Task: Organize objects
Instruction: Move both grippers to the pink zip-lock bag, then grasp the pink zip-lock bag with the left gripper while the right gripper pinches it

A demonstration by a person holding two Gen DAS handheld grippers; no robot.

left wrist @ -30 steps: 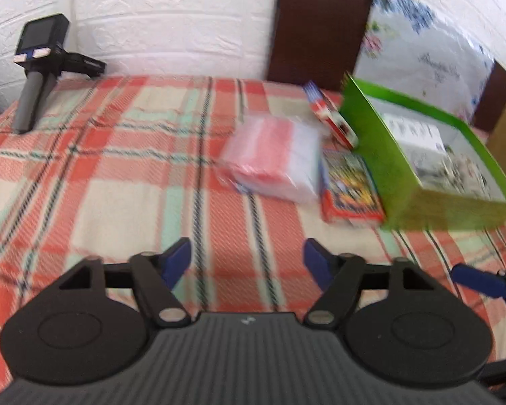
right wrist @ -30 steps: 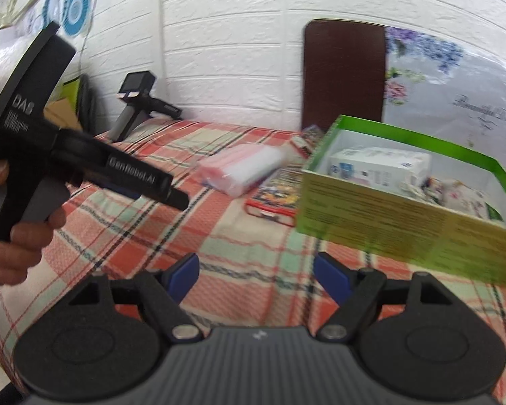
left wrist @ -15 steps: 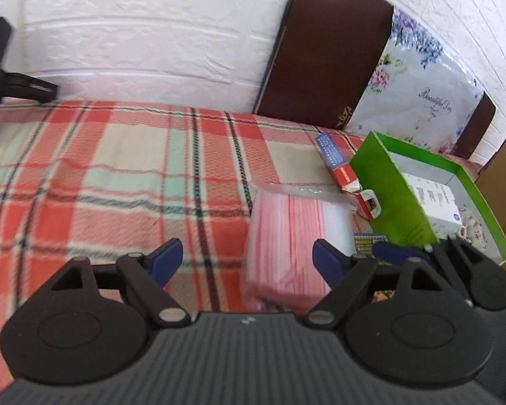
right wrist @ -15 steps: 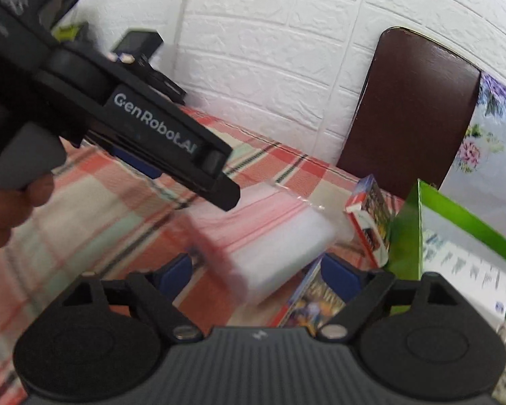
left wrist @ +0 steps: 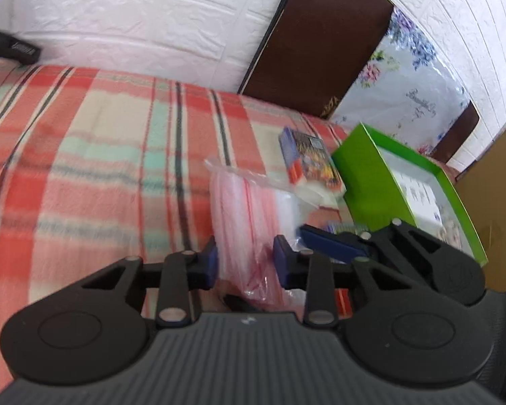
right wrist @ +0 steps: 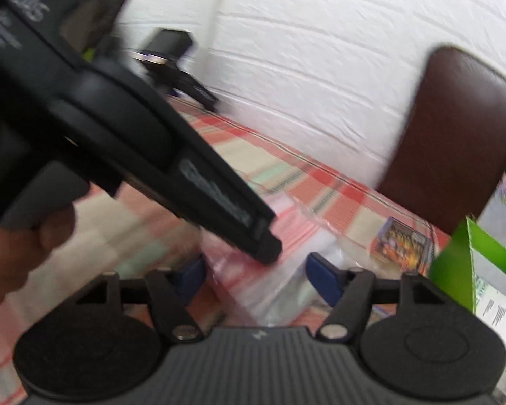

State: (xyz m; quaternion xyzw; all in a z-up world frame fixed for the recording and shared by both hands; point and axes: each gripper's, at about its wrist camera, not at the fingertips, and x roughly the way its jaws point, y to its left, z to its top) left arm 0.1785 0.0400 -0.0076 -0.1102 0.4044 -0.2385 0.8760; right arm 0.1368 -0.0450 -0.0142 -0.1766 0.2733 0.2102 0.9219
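Observation:
A clear plastic bag with pink contents [left wrist: 249, 209] lies on the plaid cloth [left wrist: 101, 155]. My left gripper [left wrist: 245, 266] is closing, and its blue pads pinch the bag's near end, which crumples between them. In the right wrist view the bag [right wrist: 270, 290] fills the gap of my right gripper [right wrist: 258, 280], whose jaws are also closing against its sides. The left gripper's tip [right wrist: 266, 249] comes down onto the bag from the left. One of the right gripper's blue fingers [left wrist: 334, 243] lies against the bag's right side.
A green open box [left wrist: 371, 182] with a white carton inside stands right of the bag. A colourful small pack [left wrist: 310, 158] lies behind the bag. A brown chair back [left wrist: 320, 33], a floral cushion [left wrist: 404, 77] and a black device [right wrist: 172, 54] stand along the wall. A hand [right wrist: 17, 253] holds the left gripper.
Both grippers came forward to the bag, which lay ahead of them before. Their jaws, wide and empty a second ago, have narrowed around it.

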